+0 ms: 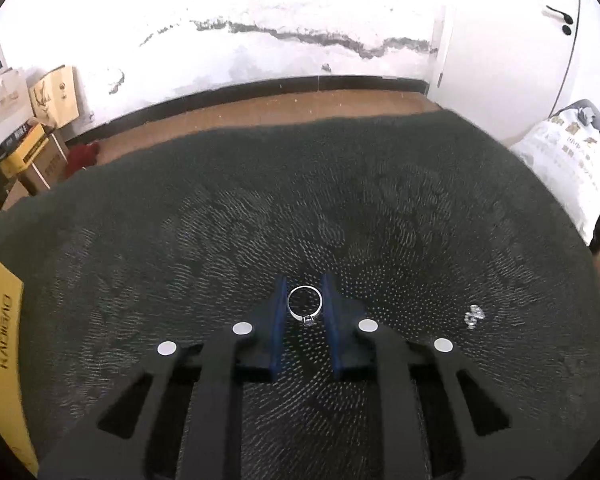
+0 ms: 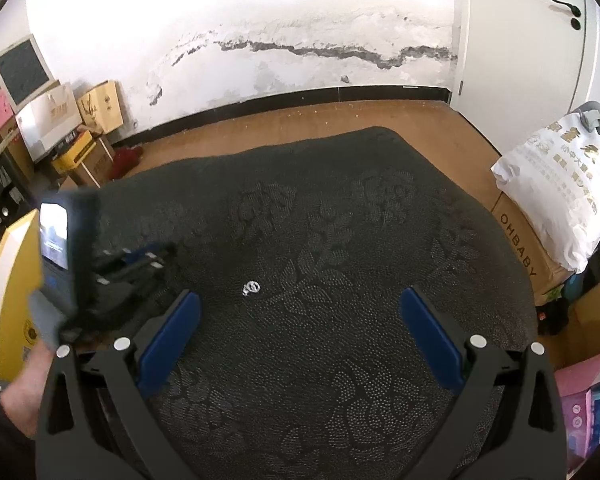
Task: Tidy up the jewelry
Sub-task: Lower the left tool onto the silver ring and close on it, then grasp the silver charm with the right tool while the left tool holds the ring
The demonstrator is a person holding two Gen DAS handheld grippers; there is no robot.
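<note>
In the left wrist view a silver ring (image 1: 305, 305) with a small stone stands upright between the blue pads (image 1: 279, 308) of my left gripper (image 1: 304, 300), which is shut on it just above the dark patterned cloth (image 1: 260, 220). A small silver jewelry piece (image 1: 474, 316) lies on the cloth to the right; it also shows in the right wrist view (image 2: 252, 289). My right gripper (image 2: 300, 312) is open and empty above the cloth, behind that piece. The left gripper's body (image 2: 100, 260), blurred, shows at the left of the right wrist view.
A yellow box (image 1: 0, 340) stands at the cloth's left edge, also in the right wrist view (image 2: 8, 280). Cardboard boxes (image 2: 80, 136) are stacked by the wall at far left. A white printed bag (image 2: 560, 184) rests on a carton at the right. Wooden floor lies beyond.
</note>
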